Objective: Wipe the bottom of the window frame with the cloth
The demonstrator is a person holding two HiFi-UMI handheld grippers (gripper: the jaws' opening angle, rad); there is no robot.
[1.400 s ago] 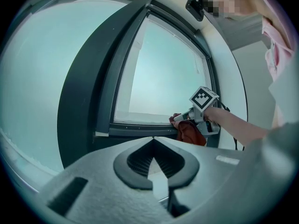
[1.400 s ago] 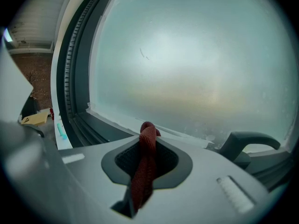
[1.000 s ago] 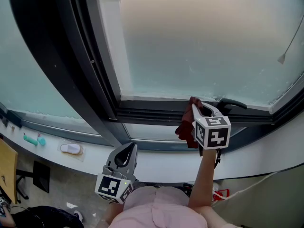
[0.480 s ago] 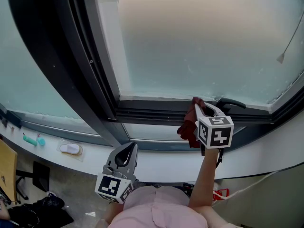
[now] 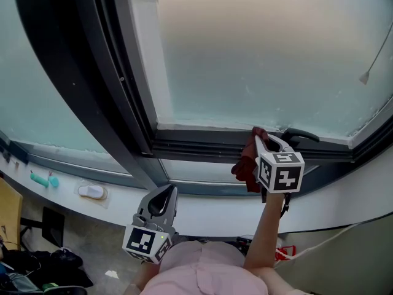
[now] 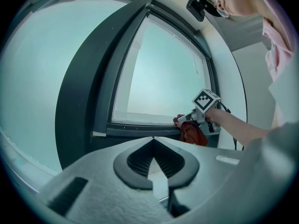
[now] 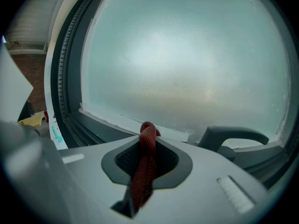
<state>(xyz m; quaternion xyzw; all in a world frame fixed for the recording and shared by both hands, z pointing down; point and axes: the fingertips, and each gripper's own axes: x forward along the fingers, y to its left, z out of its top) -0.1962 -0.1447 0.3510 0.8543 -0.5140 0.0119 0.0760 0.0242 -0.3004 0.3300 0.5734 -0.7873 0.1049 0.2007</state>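
cloth [image 5: 244, 165]: dark red, bunched, hanging in limp folds
hold: pinched between the jaws of the right gripper [image 5: 261, 137]
position: upper end at the bottom rail of the window frame [image 5: 196, 143], toward its right end
rail: dark grey, horizontal

White object [image 5: 91, 192] lies on ledge [image 5: 206, 216] (teal item [image 5: 40, 180] nearby).

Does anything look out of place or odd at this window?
Nothing stands out. The right gripper holds the red cloth at the window frame bottom rail; the left gripper hangs low, shut and empty.
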